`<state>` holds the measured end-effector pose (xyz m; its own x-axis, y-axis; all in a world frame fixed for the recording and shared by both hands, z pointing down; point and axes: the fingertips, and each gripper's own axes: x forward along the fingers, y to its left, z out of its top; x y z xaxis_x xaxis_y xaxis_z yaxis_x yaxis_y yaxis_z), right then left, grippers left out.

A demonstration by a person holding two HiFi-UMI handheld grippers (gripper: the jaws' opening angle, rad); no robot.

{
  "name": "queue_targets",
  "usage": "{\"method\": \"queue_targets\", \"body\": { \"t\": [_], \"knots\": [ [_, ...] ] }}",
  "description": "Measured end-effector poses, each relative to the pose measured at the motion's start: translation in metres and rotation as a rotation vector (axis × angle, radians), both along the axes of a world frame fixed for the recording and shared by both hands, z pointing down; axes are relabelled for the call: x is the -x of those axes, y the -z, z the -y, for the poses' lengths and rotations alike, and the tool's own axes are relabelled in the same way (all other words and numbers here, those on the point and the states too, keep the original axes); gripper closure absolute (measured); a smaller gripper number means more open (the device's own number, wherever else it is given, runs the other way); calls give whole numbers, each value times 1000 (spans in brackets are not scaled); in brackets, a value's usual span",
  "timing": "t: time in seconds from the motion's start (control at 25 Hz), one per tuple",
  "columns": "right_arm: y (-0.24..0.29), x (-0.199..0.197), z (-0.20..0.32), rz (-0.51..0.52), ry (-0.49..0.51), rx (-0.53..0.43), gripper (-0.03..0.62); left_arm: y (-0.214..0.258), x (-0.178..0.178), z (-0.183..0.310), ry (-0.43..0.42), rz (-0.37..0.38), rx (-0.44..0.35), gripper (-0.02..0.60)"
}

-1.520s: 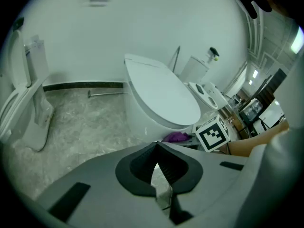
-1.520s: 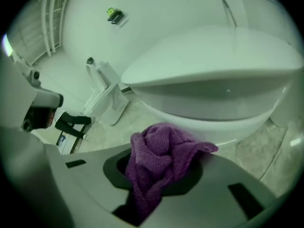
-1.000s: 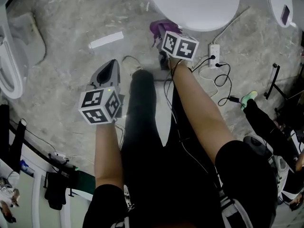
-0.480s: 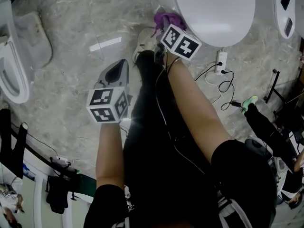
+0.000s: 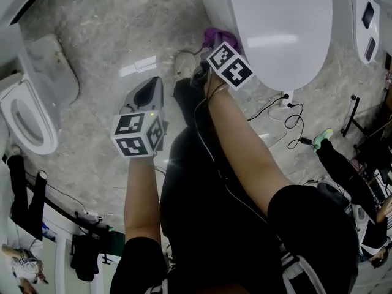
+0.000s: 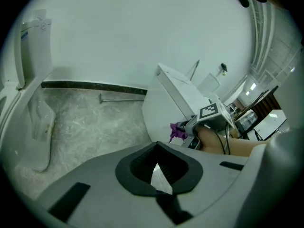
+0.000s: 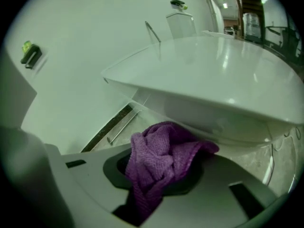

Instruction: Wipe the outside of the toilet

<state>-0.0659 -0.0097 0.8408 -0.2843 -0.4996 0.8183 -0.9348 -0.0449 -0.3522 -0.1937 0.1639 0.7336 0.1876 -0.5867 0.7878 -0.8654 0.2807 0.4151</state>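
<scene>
A white toilet with its lid down fills the top right of the head view; its bowl side shows close up in the right gripper view. My right gripper is shut on a bunched purple cloth, which is held against the toilet's left side below the rim. The purple cloth also shows in the left gripper view. My left gripper hangs over the floor left of the toilet, shut with nothing in it.
Another white toilet with an open seat stands at the left. A power strip and black cables lie on the marbled floor right of my legs. A metal bar lies by the wall. A person's green shoe is at right.
The head view has shifted, so the toilet now reaches lower and fills more of the frame. My right gripper with the cloth stays beside the toilet's left side. The left gripper barely moved.
</scene>
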Motion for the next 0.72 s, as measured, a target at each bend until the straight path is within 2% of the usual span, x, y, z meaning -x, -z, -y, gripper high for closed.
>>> {"method": "queue_targets", "body": {
  "t": [0.12,0.24,0.32,0.72],
  "knots": [
    [-1,12,16,-14,-62,38,503,0,15,26,-5,-21,7,574],
    [-4,26,35,-41,-96,40,503,4,31,55,-46,-9,5,574],
    [-6,34,45,-42,-114,44,503,4,41,65,-45,-13,14,574],
    [-12,87,93,-11,-128,53,503,5,97,114,-65,-1,29,574]
  ]
}}
